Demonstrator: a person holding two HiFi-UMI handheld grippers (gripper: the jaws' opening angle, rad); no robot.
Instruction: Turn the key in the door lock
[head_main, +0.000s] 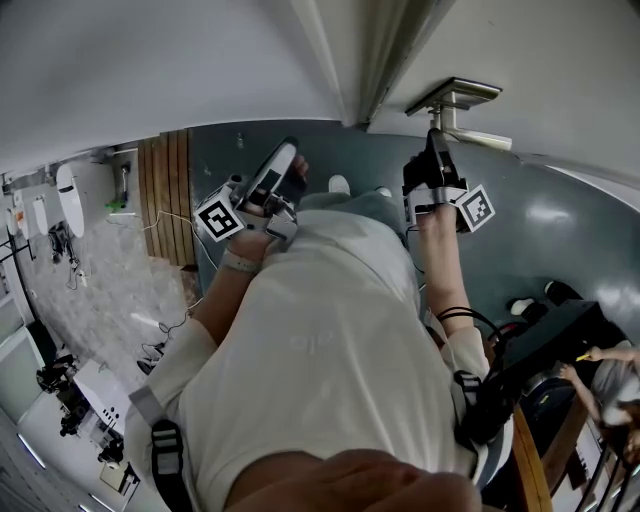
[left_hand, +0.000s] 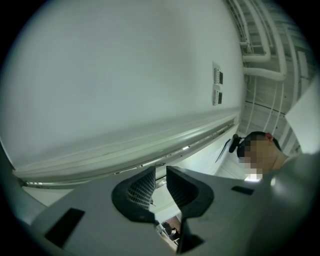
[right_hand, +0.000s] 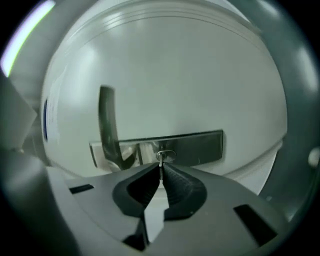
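Grey right gripper (right_hand: 160, 167): jaws pinched shut on the key (right_hand: 160, 161); thin blade sits edge-on between the pad tips.
Key: stuck in the lock cylinder (right_hand: 167, 154), dead ahead of the jaws, no gap between pads and blade.
Lock plate (right_hand: 200, 146): dark brushed metal strip on the door, runs sideways in the right gripper view; the cylinder sits near its middle.
Door handle (right_hand: 106, 117): metal lever on the same plate, left of the key in the right gripper view, its arm pointing up there. In the head view it sits just above the gripper tips.
Left gripper (left_hand: 160, 172): jaws a narrow gap apart, nothing between them, only background shows through. Held in front of the person's chest, well apart from the lock, aimed at the wall.
Marker cubes: one on each gripper, both visible in the head view.
Door (right_hand: 175, 75): plain white, fills the right gripper view.
Wall (left_hand: 125, 75): white, bare apart from two small plates (left_hand: 217, 87), one above the other.
Pipes (left_hand: 260, 55): white, running along the far right of the left gripper view.
Floor (head_main: 540, 230): grey-blue, glossy, light reflections on it.
Wood panel (head_main: 165, 190): vertical slats, left of the left gripper in the head view.
Room edges: small equipment along the left; dark case (head_main: 560, 340) at lower right.
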